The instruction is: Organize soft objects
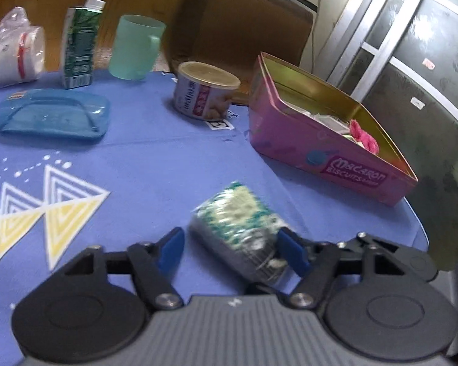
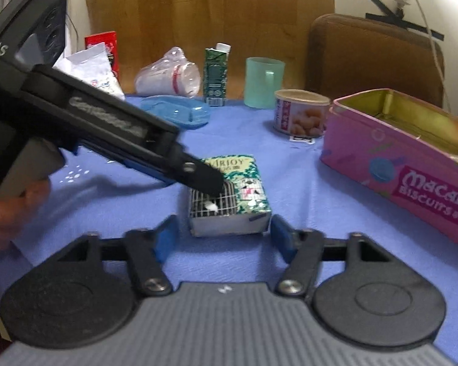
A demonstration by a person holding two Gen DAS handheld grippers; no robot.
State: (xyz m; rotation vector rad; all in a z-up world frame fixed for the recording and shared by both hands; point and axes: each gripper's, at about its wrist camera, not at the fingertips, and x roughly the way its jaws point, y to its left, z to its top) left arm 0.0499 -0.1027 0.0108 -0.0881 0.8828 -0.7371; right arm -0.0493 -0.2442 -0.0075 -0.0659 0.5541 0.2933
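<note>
A soft tissue pack (image 1: 241,228) with a green and white print lies on the blue tablecloth; it also shows in the right wrist view (image 2: 229,198). My left gripper (image 1: 232,251) is open around it, the right finger touching its near end. In the right wrist view the left gripper's finger (image 2: 204,178) rests over the pack's top. My right gripper (image 2: 223,239) is open and empty just in front of the pack. An open pink biscuit tin (image 1: 326,152) stands to the right, with a pink soft item (image 1: 365,135) and other things inside; the tin also shows in the right wrist view (image 2: 406,164).
At the back of the table stand a round can (image 1: 204,91), a mint green mug (image 1: 136,45), a green drink carton (image 1: 79,42), a clear plastic cup (image 1: 13,52) and a blue transparent lid (image 1: 52,113). A brown chair (image 1: 244,21) stands behind. The table edge (image 1: 412,213) curves at right.
</note>
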